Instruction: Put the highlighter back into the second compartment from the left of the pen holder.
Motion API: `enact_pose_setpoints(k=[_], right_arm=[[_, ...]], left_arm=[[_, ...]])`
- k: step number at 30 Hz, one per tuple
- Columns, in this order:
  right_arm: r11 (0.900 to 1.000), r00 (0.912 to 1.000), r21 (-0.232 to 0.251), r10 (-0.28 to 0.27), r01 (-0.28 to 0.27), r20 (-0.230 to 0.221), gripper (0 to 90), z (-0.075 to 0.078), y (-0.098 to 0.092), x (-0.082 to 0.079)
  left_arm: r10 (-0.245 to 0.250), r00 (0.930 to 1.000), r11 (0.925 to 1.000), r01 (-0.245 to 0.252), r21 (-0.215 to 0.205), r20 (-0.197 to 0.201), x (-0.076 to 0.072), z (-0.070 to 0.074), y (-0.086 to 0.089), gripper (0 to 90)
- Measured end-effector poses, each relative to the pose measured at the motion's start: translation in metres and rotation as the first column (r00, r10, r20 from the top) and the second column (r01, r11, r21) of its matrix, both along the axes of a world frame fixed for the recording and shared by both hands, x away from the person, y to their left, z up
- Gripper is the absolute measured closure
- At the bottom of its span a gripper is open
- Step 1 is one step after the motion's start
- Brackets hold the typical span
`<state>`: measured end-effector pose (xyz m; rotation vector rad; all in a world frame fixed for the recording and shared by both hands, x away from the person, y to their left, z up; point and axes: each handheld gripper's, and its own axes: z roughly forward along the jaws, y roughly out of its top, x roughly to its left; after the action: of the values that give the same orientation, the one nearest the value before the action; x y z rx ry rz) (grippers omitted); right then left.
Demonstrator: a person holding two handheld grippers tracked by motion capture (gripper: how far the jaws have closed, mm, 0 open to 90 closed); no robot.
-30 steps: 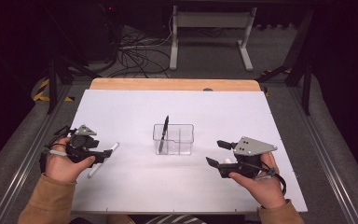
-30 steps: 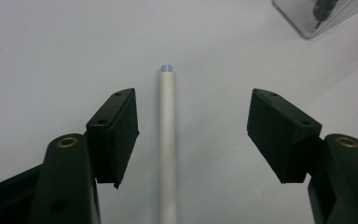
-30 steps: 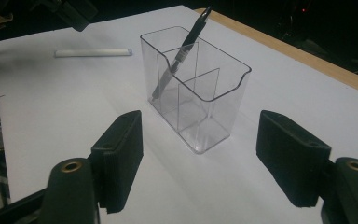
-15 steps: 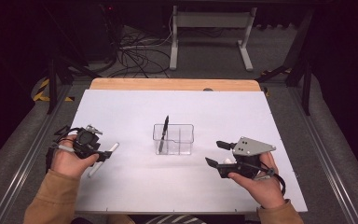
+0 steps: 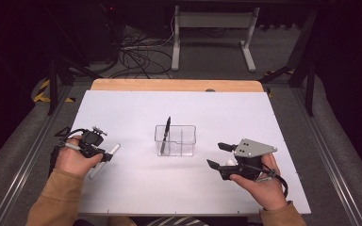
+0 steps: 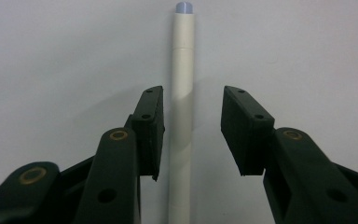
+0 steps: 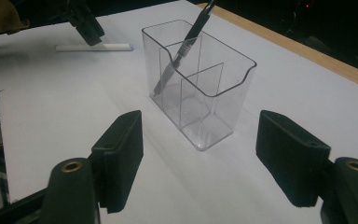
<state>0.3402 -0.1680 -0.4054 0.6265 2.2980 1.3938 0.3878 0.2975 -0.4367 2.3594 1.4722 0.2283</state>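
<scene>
At the left of the high view, the left tongs (image 5: 104, 153) straddle a white pen (image 6: 182, 116) lying flat on the desk (image 5: 179, 188); their jaws have just been closing, one pad nearly touching, not yet clamped. Best to centre the barrel before squeezing. Mid-frame stands a clear organizer (image 5: 175, 140) holding a black pen (image 5: 166, 134). At lower right, the right tongs (image 5: 219, 155) hang released.

White pen's (image 6: 182, 107) lower end leaves the frame.
</scene>
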Motion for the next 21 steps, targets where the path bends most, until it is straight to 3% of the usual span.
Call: enact_pose_setpoints(k=[5,21], right_arm=[[1.000,1.0000,-0.001,0.002,-0.002,-0.004,32.7,-0.001,0.000,0.000],[1.000,1.0000,-0.009,0.004,-0.004,-0.009,32.5,-0.002,0.001,0.001]], left_arm=[[0.029,0.9993,0.9995,-0.028,0.014,-0.023,0.003,-0.003,0.000,63.8],[0.027,0.9972,0.9988,-0.024,0.043,-0.070,0.010,-0.013,-0.002,74.7]])
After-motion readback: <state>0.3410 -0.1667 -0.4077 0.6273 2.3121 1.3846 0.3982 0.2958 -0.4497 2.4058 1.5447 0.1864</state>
